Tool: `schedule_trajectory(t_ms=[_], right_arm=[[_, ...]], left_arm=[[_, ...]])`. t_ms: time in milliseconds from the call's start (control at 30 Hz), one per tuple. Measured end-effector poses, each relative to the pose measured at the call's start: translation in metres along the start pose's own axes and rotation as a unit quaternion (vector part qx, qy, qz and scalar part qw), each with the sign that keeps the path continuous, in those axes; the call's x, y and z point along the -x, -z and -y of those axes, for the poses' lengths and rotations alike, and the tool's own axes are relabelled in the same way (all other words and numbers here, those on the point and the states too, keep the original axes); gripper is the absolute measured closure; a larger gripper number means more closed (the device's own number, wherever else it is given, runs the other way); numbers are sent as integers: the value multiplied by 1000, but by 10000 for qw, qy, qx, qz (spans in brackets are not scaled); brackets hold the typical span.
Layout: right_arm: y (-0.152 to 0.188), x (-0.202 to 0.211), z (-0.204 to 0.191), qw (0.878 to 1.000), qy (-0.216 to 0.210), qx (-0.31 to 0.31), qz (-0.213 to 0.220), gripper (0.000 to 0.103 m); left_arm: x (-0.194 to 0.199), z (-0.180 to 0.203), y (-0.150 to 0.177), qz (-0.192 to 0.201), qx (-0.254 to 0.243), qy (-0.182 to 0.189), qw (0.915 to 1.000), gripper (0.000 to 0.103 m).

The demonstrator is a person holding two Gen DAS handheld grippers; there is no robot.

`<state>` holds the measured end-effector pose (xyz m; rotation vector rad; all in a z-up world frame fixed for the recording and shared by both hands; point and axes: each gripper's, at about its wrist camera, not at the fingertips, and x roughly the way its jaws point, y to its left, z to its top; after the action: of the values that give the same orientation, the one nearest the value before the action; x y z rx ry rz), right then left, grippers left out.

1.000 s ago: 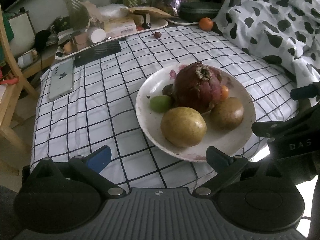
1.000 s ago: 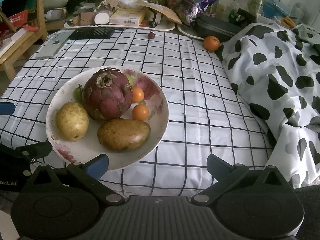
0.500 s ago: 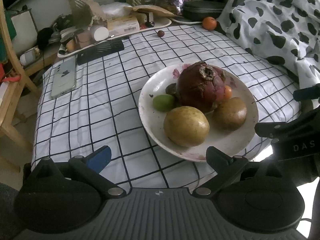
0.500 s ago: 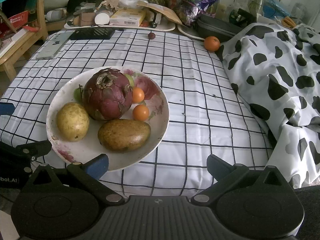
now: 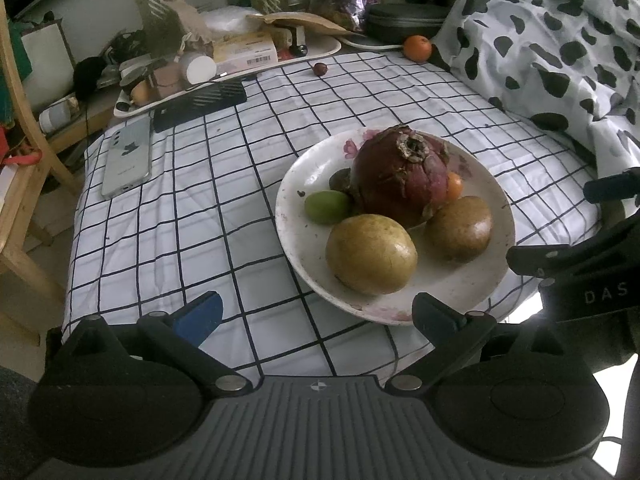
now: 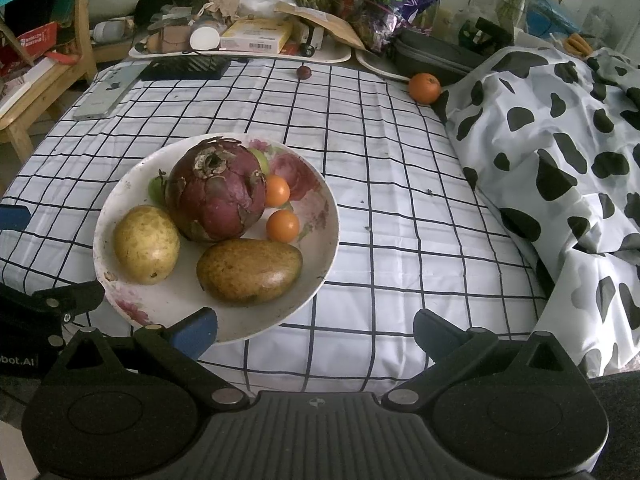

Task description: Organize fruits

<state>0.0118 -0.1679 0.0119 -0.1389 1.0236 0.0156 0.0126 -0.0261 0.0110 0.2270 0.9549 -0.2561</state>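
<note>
Most of the fruit is already on the white flowered plate (image 6: 320, 248). You can see the big dark red dragon fruit (image 6: 216, 192) in the middle, a yellow round fruit (image 6: 146, 244) and a brown mango (image 6: 250, 270) at the front, two tiny orange fruits (image 6: 282, 226) beside the red one, and a little green fruit (image 5: 327, 207) on the far side.

Two fruits look left to do. An orange (image 6: 425, 88) sits at the far edge of the checked cloth (image 6: 400, 184), right next to the cow-spot blanket (image 6: 560, 140). A small dark red fruit (image 6: 304, 72) lies at the back, near the messy tray (image 6: 336, 54).

Your right claw (image 6: 315, 330) is wide apart and holds nothing. The plate is just in front of its left finger. The orange is far ahead of it and a bit to the right, so I think that claw has the easier reach.

Your left claw (image 5: 318, 314) is also wide apart and holds nothing. The plate's near rim sits just ahead of its right finger. The small dark fruit is far away, straight up the cloth.
</note>
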Motion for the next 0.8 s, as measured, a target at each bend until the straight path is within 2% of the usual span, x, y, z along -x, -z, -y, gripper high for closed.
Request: schedule_trajectory(t_ms=[800], right_arm=[[0,0,0,10000,-2,-5,1,0]], left_arm=[[3,-2,-1,97,23,-15,9999,0]])
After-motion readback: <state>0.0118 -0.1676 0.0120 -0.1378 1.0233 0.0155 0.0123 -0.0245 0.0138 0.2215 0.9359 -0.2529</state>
